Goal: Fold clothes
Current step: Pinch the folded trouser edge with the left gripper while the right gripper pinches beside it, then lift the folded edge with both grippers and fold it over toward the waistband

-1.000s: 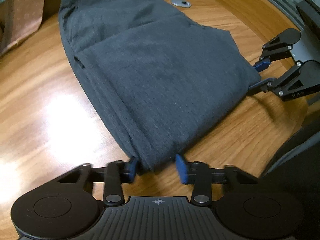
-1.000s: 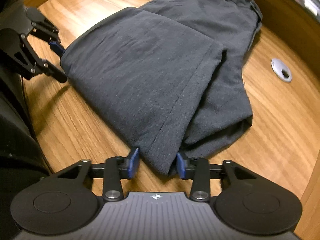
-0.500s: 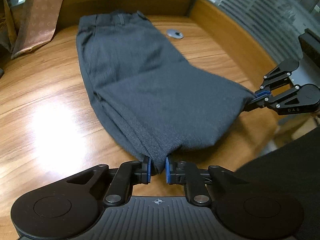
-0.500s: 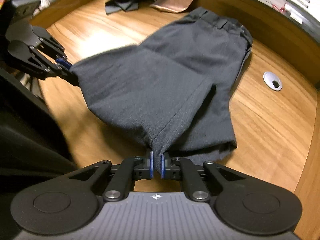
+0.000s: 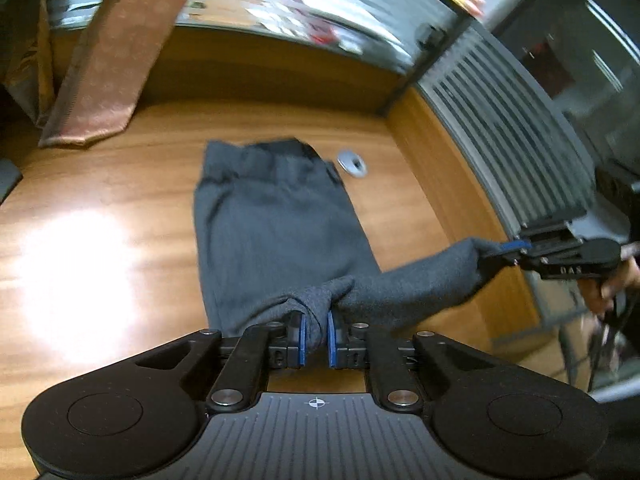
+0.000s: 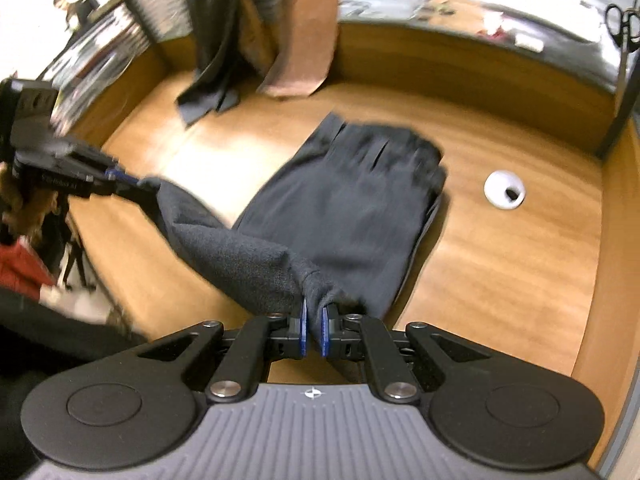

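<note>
**Gripping both corners of the folded end of the trousers**

Pinching one corner of the dark grey trousers (image 5: 276, 232) in the left gripper (image 5: 314, 340), blue pads nearly together with only a bunched wad of cloth between them. Clamping the other corner the same way in the right gripper (image 6: 313, 334) — pads all but closed on a small twist of fabric. Holding that end up off the wooden table (image 5: 100, 280), with the cloth sagging in a soft band between the two grippers. Resting the remainder flat on the table, waistband end lying farthest away, near the raised wooden back edge. Lying just beside the waistband, a round silver cable grommet (image 6: 504, 190), apart from the cloth. Hanging down over the back edge, a brown patterned fabric (image 5: 120, 52), and next to it in the right wrist view a second dark garment (image 6: 212, 60) draping onto the tabletop. Showing at the right margin of the left wrist view, part of a hand (image 5: 608, 284) on the right gripper's handle — blurred.
</note>
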